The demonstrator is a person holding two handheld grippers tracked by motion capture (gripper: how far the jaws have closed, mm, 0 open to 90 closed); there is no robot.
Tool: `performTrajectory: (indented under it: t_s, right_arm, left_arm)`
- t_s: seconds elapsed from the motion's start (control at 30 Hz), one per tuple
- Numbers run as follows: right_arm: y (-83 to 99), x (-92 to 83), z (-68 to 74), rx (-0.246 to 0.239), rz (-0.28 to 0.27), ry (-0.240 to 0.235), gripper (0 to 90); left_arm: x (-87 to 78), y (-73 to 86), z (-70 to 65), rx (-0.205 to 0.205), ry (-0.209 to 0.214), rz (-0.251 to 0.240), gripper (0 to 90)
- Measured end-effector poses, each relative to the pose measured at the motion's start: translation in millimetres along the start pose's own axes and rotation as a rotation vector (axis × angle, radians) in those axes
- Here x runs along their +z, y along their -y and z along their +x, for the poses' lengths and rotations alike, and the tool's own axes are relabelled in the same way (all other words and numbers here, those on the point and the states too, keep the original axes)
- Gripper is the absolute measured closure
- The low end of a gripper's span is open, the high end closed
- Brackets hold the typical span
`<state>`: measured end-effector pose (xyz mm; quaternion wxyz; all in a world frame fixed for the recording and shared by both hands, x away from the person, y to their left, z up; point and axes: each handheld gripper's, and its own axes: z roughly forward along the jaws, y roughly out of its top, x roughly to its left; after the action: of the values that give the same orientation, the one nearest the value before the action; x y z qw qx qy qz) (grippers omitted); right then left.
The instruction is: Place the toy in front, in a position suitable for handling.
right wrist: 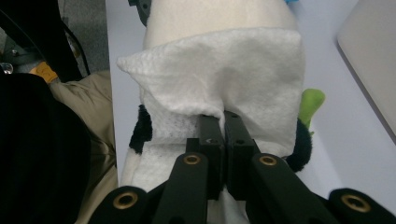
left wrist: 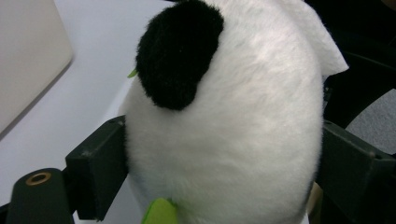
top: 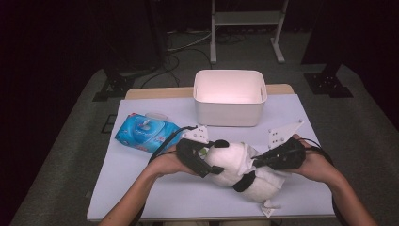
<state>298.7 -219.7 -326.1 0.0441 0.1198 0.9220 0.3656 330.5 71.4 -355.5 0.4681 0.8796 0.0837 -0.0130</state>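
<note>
A black-and-white panda plush (top: pixel 235 165) lies on the white table (top: pixel 155 193) near its front edge. My left gripper (top: pixel 213 157) spans the panda's head (left wrist: pixel 224 140), one jaw on each side, and both pads (left wrist: pixel 100 172) press into the fur. A small green piece (left wrist: pixel 159 212) sticks out under the head. My right gripper (top: pixel 259 162) comes in from the right, shut on a white wipe (right wrist: pixel 224 74) that drapes over the panda's body (right wrist: pixel 210 18). Its two jaws (right wrist: pixel 223 123) pinch a fold of the wipe against the plush.
A white bin (top: pixel 229 113) stands open at the back middle of the table. A blue pack of wipes (top: pixel 143 132) lies at the left, behind my left hand. A metal stand (top: pixel 247 19) and cables are on the floor beyond.
</note>
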Motion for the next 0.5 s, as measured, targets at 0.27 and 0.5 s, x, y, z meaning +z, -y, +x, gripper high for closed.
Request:
performTrajectory:
  t_s: [0.27,0.5]
  right_arm:
    - [5.7,-2.4,1.6,0.010,0.001,0.002,87.5]
    - [19.1,-10.8,2.0,0.039,-0.004,0.015,87.5]
  left_arm:
    - [-3.3,4.3,3.6,-0.016,0.001,-0.019,9.2]
    - [5.4,10.0,6.9,-0.041,0.026,-0.007,7.4]
